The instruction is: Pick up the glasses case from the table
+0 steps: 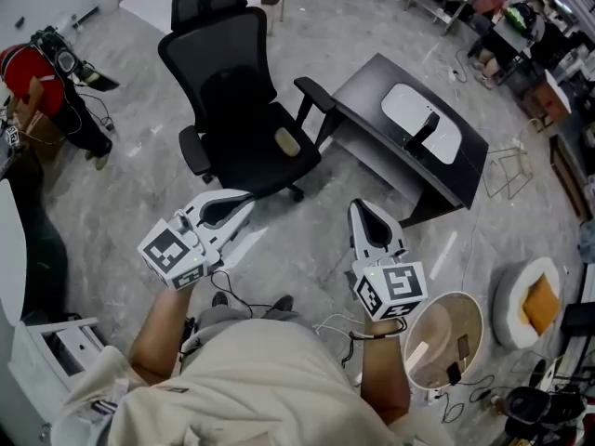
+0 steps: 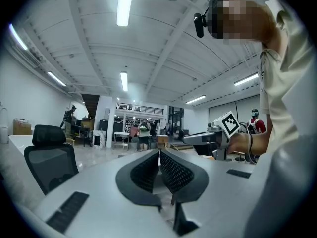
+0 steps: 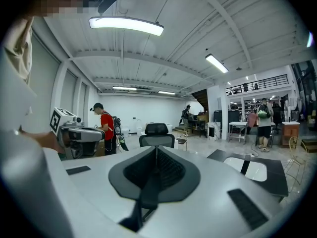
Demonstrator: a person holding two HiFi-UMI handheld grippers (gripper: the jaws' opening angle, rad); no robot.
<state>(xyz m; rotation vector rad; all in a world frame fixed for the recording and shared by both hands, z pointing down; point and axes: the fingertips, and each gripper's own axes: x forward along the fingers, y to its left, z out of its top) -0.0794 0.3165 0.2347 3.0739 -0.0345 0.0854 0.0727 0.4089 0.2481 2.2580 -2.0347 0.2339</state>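
The floor (image 1: 121, 193) is smooth, grey and stone-like, polished enough to carry pale glare. At eleven o'clock in the head view stands the black chair (image 1: 232, 110), with matt cloth or mesh on the seat and back and plastic arms. At two o'clock the table (image 1: 372, 86) has a dark matt top. The left gripper (image 1: 244, 203) and right gripper (image 1: 361, 208) have smooth, matt white plastic shells, and their black pads (image 2: 174, 171) are finely dotted. At six o'clock the shirt (image 1: 270, 379) is beige cloth.

The office chair (image 1: 237, 100) stood just ahead of the left tool (image 1: 244, 203), the counter (image 1: 364, 91) ahead and right of the right tool (image 1: 362, 206). A basket (image 1: 446, 337) sat on the floor (image 1: 316, 26) right of it.
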